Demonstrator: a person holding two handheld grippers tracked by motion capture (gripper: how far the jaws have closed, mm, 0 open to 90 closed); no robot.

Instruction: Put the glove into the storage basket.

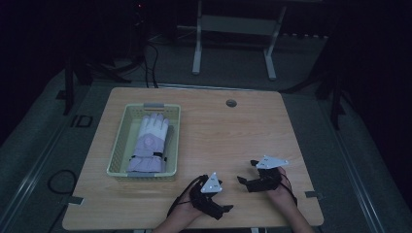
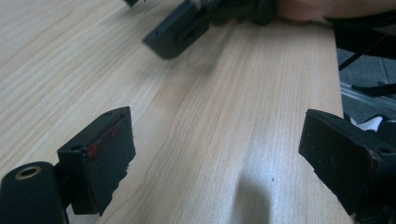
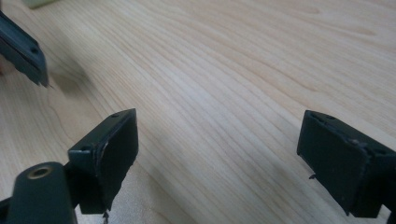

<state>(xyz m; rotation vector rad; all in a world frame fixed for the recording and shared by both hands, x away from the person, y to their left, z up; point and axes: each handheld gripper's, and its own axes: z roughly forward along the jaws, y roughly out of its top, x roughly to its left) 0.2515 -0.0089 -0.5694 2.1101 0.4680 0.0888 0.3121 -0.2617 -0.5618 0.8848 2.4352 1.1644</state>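
Both hand-held grippers sit low over the near edge of the desk [image 1: 233, 126], the left hand-held gripper [image 1: 224, 209] and right hand-held gripper [image 1: 245, 174] each with its 2 jaws spread apart around bare wood. Well apart, a pale glove [image 1: 149, 143] lies inside the basket [image 1: 116, 145] on the desk's left side.

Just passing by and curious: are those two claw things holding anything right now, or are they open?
Left gripper: jaws open, holding nothing, over bare table.
Right gripper: jaws open, holding nothing.
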